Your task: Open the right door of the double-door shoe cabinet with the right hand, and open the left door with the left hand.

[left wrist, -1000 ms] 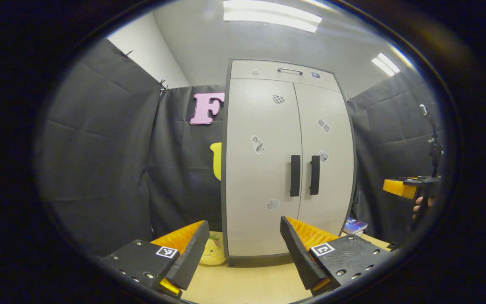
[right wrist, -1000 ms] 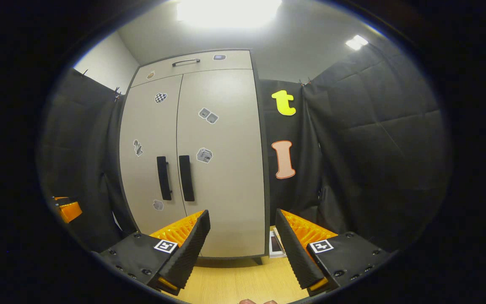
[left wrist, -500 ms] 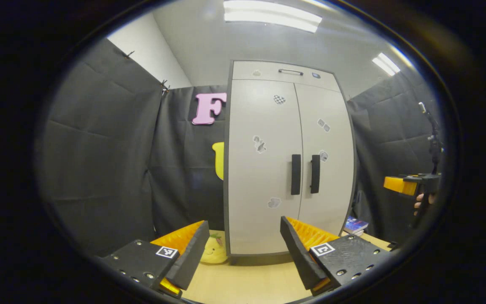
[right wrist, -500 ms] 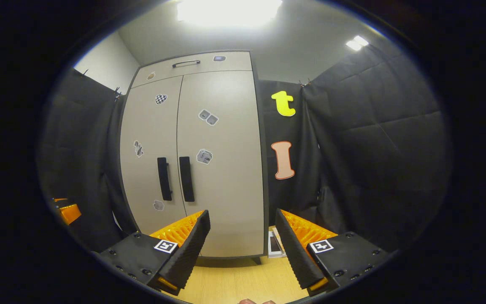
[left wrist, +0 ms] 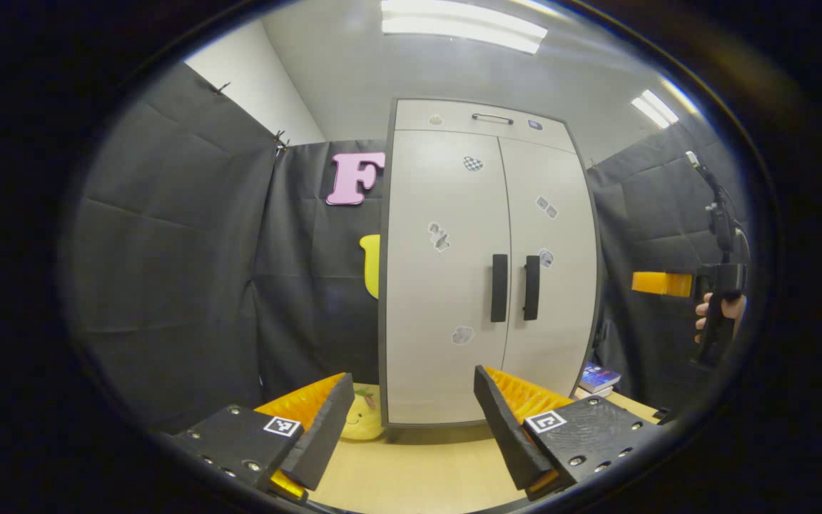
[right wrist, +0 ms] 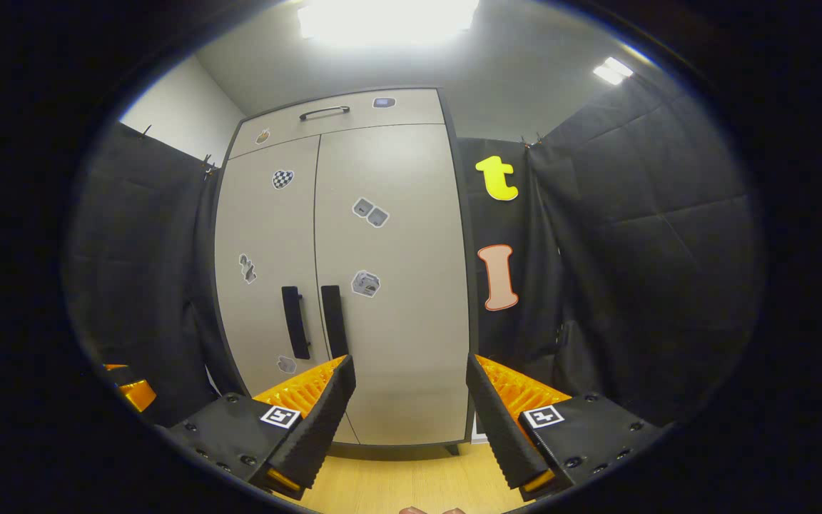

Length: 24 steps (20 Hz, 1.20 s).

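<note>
pale, stiff right door (right wrist: 389,285) should swing lightly; right gripper (right wrist: 411,407), spread wide and empty, should clamp its black handle (right wrist: 333,320).

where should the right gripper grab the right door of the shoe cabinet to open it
Probably the black vertical bar handle at the inner edge of the pale grey right door. Bring the open right gripper straight in from the front, one finger on each side of the bar. The handle is upright and narrow, and it sits by the centre seam, so the hinges are probably at the outer edge.
</note>
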Each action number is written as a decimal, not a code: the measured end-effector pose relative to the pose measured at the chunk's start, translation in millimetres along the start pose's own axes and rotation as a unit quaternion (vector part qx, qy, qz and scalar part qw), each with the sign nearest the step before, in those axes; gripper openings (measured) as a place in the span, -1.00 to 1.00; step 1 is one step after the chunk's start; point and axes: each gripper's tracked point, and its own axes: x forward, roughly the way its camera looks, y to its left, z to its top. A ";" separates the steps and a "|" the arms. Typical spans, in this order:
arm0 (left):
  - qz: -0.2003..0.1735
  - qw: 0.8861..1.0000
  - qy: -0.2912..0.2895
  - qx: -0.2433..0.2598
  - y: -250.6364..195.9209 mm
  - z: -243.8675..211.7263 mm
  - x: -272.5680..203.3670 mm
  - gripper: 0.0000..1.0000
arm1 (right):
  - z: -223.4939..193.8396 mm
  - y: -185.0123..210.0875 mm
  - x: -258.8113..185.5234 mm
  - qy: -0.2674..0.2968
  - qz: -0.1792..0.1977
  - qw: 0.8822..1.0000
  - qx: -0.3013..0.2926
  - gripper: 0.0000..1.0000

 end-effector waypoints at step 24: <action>0.060 0.997 0.042 -0.008 70.0 -46.7 -14.3 0.96 | 28.3 99.1 157.6 0.012 0.038 0.999 -0.022 0.95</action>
